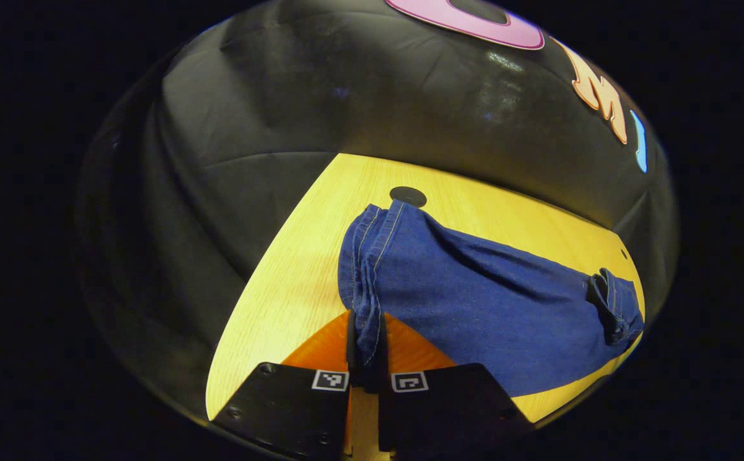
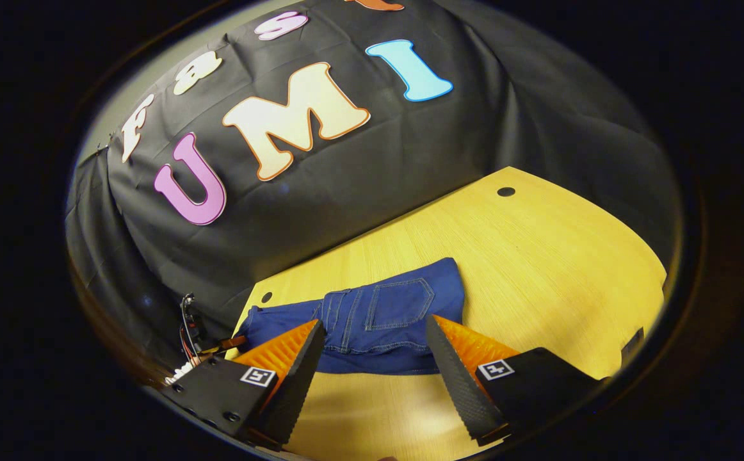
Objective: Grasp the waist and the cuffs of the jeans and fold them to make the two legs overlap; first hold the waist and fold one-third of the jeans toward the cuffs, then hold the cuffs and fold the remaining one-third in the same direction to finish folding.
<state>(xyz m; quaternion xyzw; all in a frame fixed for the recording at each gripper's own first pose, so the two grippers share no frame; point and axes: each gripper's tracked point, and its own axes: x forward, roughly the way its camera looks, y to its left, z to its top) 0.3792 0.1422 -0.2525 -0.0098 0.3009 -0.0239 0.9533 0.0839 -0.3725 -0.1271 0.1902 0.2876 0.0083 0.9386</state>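
Jeans [image 1: 474,307] cuffs pinched, partly hidden, by left tool [image 1: 365,358]; right tool [image 2: 372,358] spread.

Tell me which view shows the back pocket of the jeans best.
The right gripper view: the back pocket faces the camera there, its stitched outline plain, between the open fingers of the right hand-held gripper. The left gripper view shows the jeans lengthwise from the cuff end, clamped in the left hand-held gripper; I cannot make out the pocket there.

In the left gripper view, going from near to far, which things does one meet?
Left gripper, shut on the cuffs → jeans lying on the wooden table → black round hole → black cloth wall.
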